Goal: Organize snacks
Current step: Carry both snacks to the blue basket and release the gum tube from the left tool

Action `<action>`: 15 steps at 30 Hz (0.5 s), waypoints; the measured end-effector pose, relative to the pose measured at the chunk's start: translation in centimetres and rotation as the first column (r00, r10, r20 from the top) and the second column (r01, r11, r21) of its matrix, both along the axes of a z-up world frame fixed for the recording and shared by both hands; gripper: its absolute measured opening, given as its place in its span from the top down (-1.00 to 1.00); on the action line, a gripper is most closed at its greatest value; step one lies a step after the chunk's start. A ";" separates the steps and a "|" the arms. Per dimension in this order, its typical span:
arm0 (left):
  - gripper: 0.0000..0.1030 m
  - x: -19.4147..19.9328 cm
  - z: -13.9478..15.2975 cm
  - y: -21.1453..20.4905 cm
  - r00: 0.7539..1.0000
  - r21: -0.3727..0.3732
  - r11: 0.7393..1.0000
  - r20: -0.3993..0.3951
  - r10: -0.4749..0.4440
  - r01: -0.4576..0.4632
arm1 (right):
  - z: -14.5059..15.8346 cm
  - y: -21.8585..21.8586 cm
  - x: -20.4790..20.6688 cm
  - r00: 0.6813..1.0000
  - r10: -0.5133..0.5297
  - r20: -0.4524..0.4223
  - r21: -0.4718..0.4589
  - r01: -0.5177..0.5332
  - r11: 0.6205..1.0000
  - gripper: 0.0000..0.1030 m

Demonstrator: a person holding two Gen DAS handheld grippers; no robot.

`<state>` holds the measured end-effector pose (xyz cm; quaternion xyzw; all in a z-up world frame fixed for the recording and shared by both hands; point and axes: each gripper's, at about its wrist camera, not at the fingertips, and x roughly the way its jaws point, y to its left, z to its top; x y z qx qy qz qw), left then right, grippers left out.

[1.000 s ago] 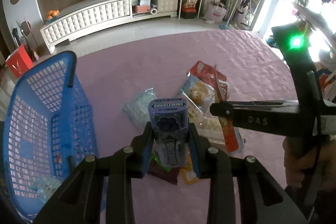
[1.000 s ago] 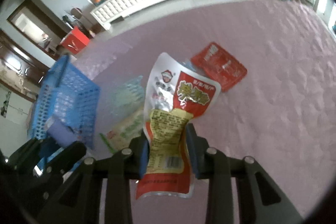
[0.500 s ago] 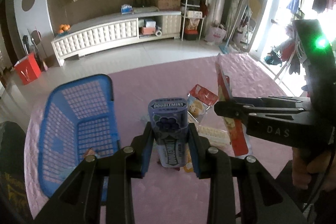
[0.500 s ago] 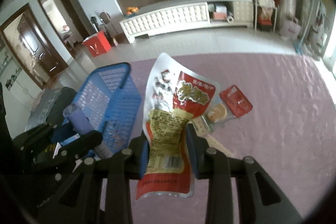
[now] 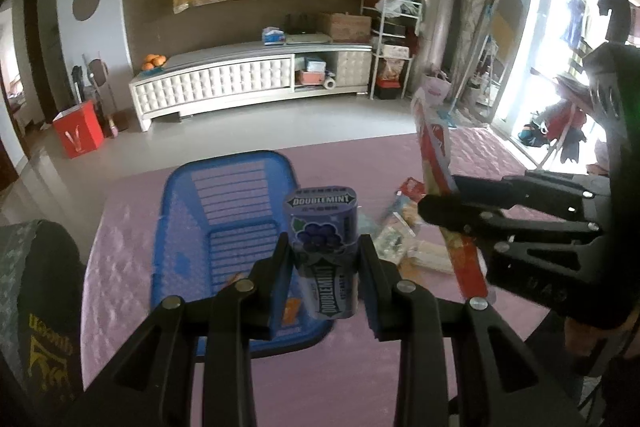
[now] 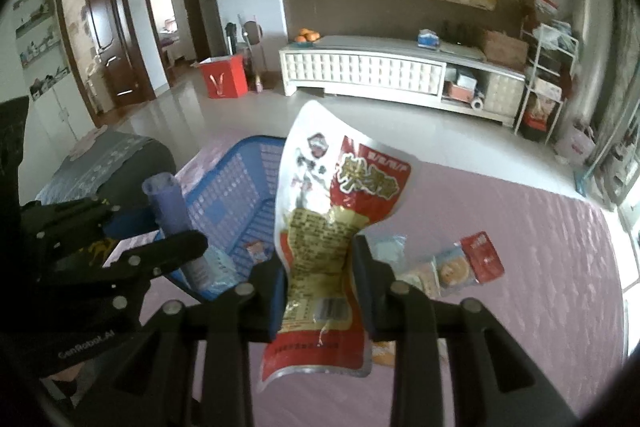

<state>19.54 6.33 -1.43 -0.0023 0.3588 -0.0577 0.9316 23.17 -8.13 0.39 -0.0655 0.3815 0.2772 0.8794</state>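
Note:
My left gripper (image 5: 325,281) is shut on a purple Doublemint gum bottle (image 5: 325,247), held upright above the near right corner of the blue basket (image 5: 224,195). My right gripper (image 6: 320,287) is shut on a red and white snack pouch (image 6: 336,227), lifted over the pink cloth. In the right wrist view the gum bottle (image 6: 166,203) and the left gripper (image 6: 176,251) hang at the left, in front of the blue basket (image 6: 236,187). In the left wrist view the snack pouch (image 5: 436,163) shows edge-on at the right, clamped in the right gripper (image 5: 444,207).
Several loose snack packets (image 6: 452,267) lie on the pink cloth (image 6: 540,267) right of the basket, among them a small red packet (image 6: 482,257). A few packets lie inside the basket (image 6: 256,251). A dark cushion (image 5: 36,291) sits at the left edge.
Both grippers have risen with their loads and tipped up, so the room's back wall now shows. The basket has slid from the far left toward the middle of both views.

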 end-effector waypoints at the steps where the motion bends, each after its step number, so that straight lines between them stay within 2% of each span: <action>1: 0.44 -0.1 0.0 0.4 1.000 0.004 1.000 0.000 0.005 -0.005 | 0.0 0.5 0.1 1.000 0.005 -0.003 0.000 -0.005 1.000 0.33; 9: 0.44 -0.1 -0.3 4.5 0.999 0.011 0.999 -0.006 0.052 -0.052 | -0.4 4.0 1.2 0.998 0.050 -0.025 -0.002 -0.050 0.999 0.33; 15: 0.44 2.4 -1.4 6.5 0.998 0.036 0.999 -0.048 0.041 -0.039 | -1.9 6.3 2.8 0.995 0.080 -0.068 -0.007 -0.080 0.997 0.33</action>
